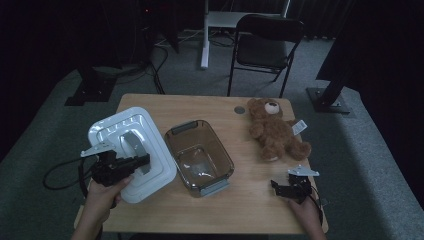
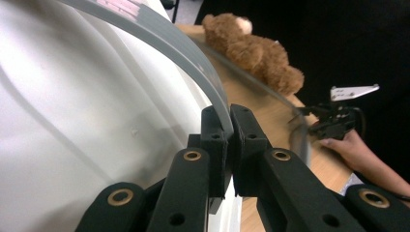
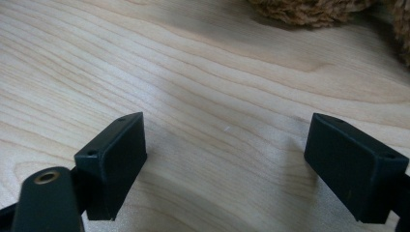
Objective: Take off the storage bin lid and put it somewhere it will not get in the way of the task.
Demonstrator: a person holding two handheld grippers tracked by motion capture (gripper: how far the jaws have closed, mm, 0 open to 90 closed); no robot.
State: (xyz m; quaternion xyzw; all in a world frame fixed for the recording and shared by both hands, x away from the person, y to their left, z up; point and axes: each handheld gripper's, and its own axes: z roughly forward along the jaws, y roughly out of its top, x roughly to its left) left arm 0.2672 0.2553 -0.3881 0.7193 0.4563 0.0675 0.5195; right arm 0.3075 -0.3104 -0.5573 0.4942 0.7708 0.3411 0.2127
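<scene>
White plastic, broad and thin, makes up the lid (image 1: 134, 150), which covers the table's (image 1: 250, 200) near-left corner and juts past the left edge. The left gripper (image 1: 142, 161) has its jaws pressed together on the lid's grey handle (image 2: 169, 41), a curved strap arching over the lid's top; in the left gripper view the pads pinch it edge-on. I judge the lid light and fairly stiff, though wide enough to swing or tip when carried by one point. The handle looks like the right hold, since the smooth rim would offer a slippery, shallow bite.

At the near-right corner, the right gripper (image 1: 280, 186) sits low over bare wood with its jaws spread wide and nothing between them.

Just right of the lid, around the table's middle, stands the clear box (image 1: 200, 157), empty, with grey clips at its near and far ends. Its walls look hard and possibly brittle, so the lid ought to come down flat on it rather than knock a corner.

Farther back on the right lies the bear (image 1: 275, 130), soft and well apart from the box.

Open room is best along the near edge between the grippers and at the far-left corner; the lid's overhang leaves little margin on the left.
</scene>
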